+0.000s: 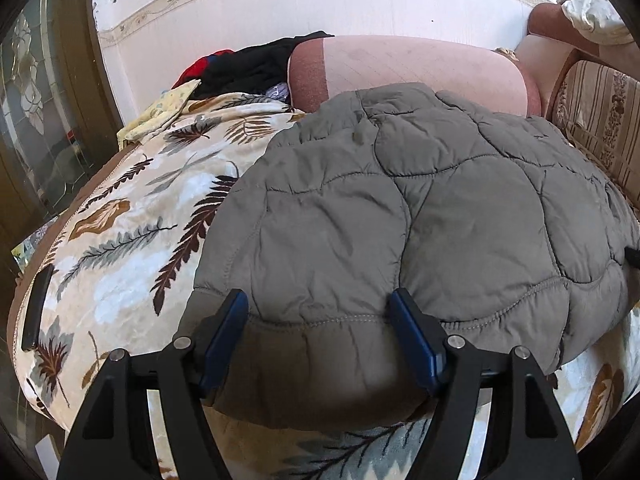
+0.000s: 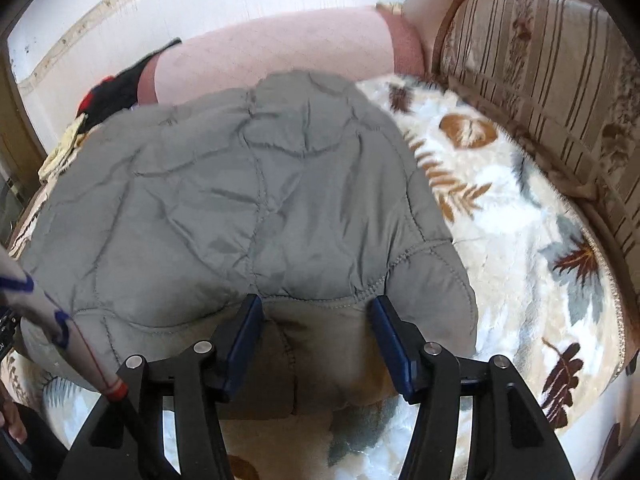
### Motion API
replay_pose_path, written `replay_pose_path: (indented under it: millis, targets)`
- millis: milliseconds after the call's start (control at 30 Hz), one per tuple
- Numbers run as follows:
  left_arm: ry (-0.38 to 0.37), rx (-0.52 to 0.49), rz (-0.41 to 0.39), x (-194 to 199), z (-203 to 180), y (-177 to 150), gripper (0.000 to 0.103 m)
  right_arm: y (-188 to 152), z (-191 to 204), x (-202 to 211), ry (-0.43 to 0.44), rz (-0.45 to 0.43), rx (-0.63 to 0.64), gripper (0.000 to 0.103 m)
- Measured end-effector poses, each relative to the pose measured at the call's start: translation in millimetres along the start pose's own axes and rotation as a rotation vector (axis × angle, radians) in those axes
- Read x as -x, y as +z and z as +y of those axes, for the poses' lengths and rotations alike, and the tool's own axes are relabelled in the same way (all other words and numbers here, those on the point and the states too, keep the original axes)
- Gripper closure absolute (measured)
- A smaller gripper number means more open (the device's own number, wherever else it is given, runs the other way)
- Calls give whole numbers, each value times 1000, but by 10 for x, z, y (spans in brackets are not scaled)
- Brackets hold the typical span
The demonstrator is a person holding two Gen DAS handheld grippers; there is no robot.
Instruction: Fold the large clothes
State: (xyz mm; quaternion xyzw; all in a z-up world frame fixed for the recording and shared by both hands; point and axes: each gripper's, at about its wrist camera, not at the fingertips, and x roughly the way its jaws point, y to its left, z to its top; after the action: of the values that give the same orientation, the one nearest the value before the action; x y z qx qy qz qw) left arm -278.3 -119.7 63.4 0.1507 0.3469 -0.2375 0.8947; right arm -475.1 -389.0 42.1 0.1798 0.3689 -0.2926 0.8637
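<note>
We're holding both hand-held grippers, left (image 1: pixel 318 306) and right (image 2: pixel 316 312), spread wide and unclenched, straddling the grey quilted padded jacket's (image 1: pixel 400 200) hem on the leaf-patterned bed blanket (image 1: pixel 132 216).

Probably a home: sofa (image 2: pixel 540 80), blanket (image 1: pixel 120 216).

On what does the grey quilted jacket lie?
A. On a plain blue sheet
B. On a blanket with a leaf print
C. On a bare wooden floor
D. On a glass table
B: the grey quilted jacket lies spread on a cream blanket printed with brown and grey leaves, which shows on both sides of it in the two wrist views.
</note>
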Motion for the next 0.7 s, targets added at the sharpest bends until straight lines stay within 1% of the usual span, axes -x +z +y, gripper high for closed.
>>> replay_pose_path:
  millis: [67, 133, 200, 233, 333, 400, 533, 633, 700]
  targets:
    - [1, -1, -2, 1, -10, -7, 29, -19, 117, 107, 16, -61, 31, 41]
    - [-1, -1, -2, -3, -2, -7, 29, -52, 303, 170, 35, -97, 78, 41]
    - [-4, -1, -3, -3, 4, -13, 29, -95, 510, 182, 94, -108, 128, 41]
    - [-5, -3, -4, 10, -1, -19, 29, -116, 601, 169, 105, -108, 150, 41]
    - [-9, -17, -11, 0, 3, -45, 29, -156, 789, 28, 68, -72, 197, 41]
    - [-13, -21, -14, 2, 5, -44, 29, -144, 793, -89, 71, -33, 195, 41]
    - [-21, -8, -22, 15, 31, -40, 29, -98, 744, -75, 95, -21, 175, 41]
    - [-26, -4, -39, 71, 47, -24, 29, 17, 676, 112, 154, -58, 124, 41]
    - [-35, 14, -52, 130, 76, 32, 29, 138, 680, 198, 158, -86, 127, 41]
